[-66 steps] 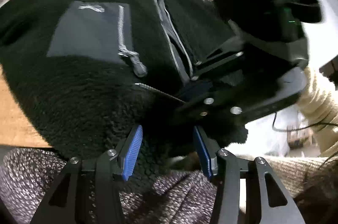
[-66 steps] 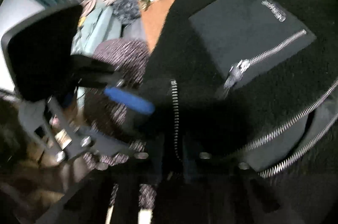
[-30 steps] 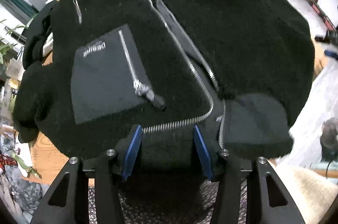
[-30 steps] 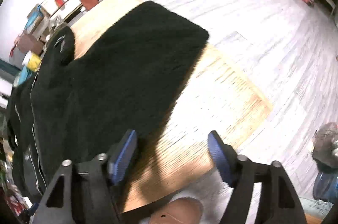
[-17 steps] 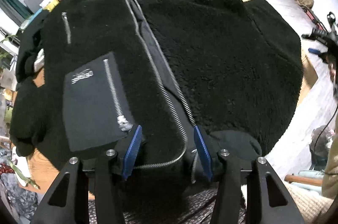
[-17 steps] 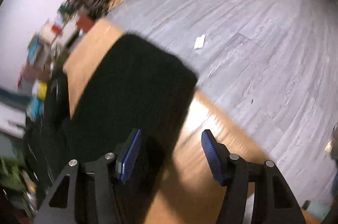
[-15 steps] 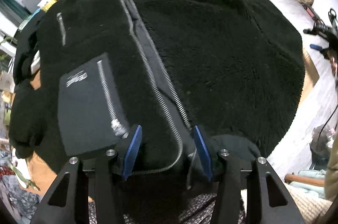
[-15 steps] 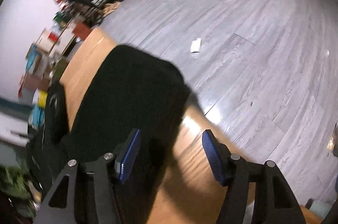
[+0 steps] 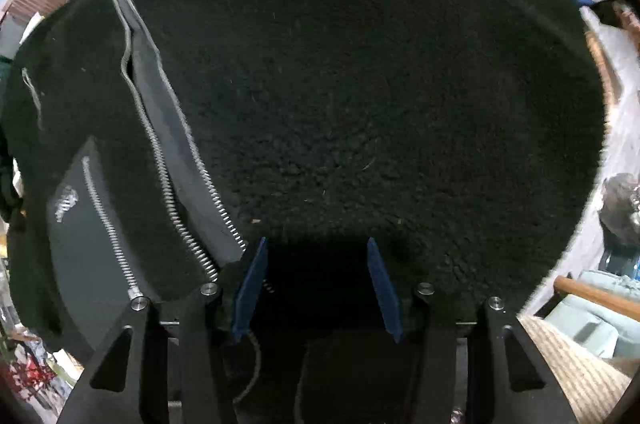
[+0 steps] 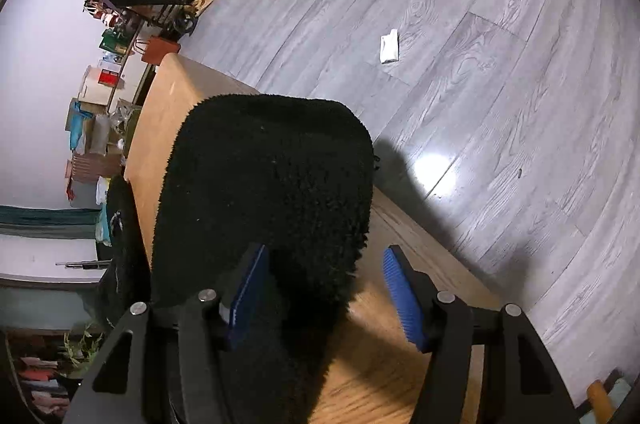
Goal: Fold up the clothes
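A black fleece jacket [image 9: 360, 83] with a silver front zipper [image 9: 176, 207] and a grey chest pocket [image 9: 80, 224] fills the left wrist view, lying on a wooden table. My left gripper [image 9: 316, 284] is open, its blue pads spread over the jacket's near hem. In the right wrist view a black fleece sleeve or side panel [image 10: 272, 191] lies along the table [image 10: 404, 364]. My right gripper [image 10: 324, 288] is open over the sleeve's near end; the left pad is over the fleece and the right pad over bare wood.
The table's right edge [image 10: 432, 236] drops to a grey plank floor [image 10: 500, 43] with a white scrap [image 10: 390, 47] on it. Boxes, carts and clutter [image 10: 152, 3] line the far wall. A knitted sleeve [image 9: 568, 368] shows at the left view's lower right.
The left gripper has moved forward and lower over the jacket, which now fills its view. The right gripper has closed in on the sleeve, whose end now lies between its pads.
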Tool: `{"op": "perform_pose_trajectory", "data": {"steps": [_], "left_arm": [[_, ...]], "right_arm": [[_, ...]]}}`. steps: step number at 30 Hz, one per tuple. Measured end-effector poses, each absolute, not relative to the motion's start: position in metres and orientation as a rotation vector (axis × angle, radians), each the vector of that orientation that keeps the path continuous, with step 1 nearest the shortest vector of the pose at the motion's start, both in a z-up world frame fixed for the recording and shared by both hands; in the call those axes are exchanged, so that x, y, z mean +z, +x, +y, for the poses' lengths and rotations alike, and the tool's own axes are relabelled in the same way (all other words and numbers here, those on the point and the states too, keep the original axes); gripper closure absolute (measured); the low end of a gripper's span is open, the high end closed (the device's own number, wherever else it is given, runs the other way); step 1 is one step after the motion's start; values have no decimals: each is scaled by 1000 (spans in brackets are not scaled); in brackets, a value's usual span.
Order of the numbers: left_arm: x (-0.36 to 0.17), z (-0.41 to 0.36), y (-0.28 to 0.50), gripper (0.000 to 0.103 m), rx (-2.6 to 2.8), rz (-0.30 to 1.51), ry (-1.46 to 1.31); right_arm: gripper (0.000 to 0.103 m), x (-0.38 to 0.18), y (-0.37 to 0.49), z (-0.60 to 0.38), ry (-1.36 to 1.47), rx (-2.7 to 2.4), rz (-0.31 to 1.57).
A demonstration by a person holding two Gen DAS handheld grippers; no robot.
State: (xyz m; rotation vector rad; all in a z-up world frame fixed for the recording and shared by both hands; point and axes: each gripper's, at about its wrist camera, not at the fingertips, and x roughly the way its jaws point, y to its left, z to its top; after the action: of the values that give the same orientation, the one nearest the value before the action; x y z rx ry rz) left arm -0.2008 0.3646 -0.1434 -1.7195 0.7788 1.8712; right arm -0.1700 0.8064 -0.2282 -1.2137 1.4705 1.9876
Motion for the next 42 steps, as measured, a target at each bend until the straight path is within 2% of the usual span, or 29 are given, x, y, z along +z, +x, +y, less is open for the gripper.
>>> {"op": "perform_pose_trajectory", "data": {"steps": [1,2,5,6,8,14,17,19,22,25,27,30,36,42], "left_arm": [[-143,363,-202,45,1870,761,-1724],[-143,361,-204,45,1868,745,-1729],[-144,355,-207,39,1873,713,-1735],[-145,353,-208,36,1877,704,-1737],[-146,349,-211,34,1879,673,-1752],[-131,332,-218,34,1891,467,-1752],[-103,322,-218,34,1917,288,-1630],[-80,320,-210,34,1954,218,-1455],[-68,331,-186,34,1973,235,-1280],[-77,345,-170,34,2037,411,-1164],[-84,358,-162,34,2083,465,-1105],[-84,375,-169,34,2117,368,-1084],[-69,397,-189,34,2088,155,-1069],[-55,407,-187,34,2039,167,-1080]], "right_arm": [[53,-229,-170,806,-1201,2002,1484],[53,-229,-171,805,-1182,2034,1478],[71,-223,-178,793,-1160,2126,1333],[84,-221,-179,789,-1140,2157,1312],[86,-211,-173,784,-1013,2230,1421],[88,-137,-170,718,-904,2570,1279],[88,-108,-165,649,-952,2801,1169],[88,-101,-166,608,-1025,2912,1122],[88,-118,-187,567,-1173,2927,1093],[87,-136,-207,527,-1324,2935,1061],[87,-146,-219,513,-1396,2906,1053],[87,-145,-223,513,-1412,2868,1113],[87,-117,-222,524,-1343,2900,1047],[86,-114,-218,526,-1358,2884,1035]]}}
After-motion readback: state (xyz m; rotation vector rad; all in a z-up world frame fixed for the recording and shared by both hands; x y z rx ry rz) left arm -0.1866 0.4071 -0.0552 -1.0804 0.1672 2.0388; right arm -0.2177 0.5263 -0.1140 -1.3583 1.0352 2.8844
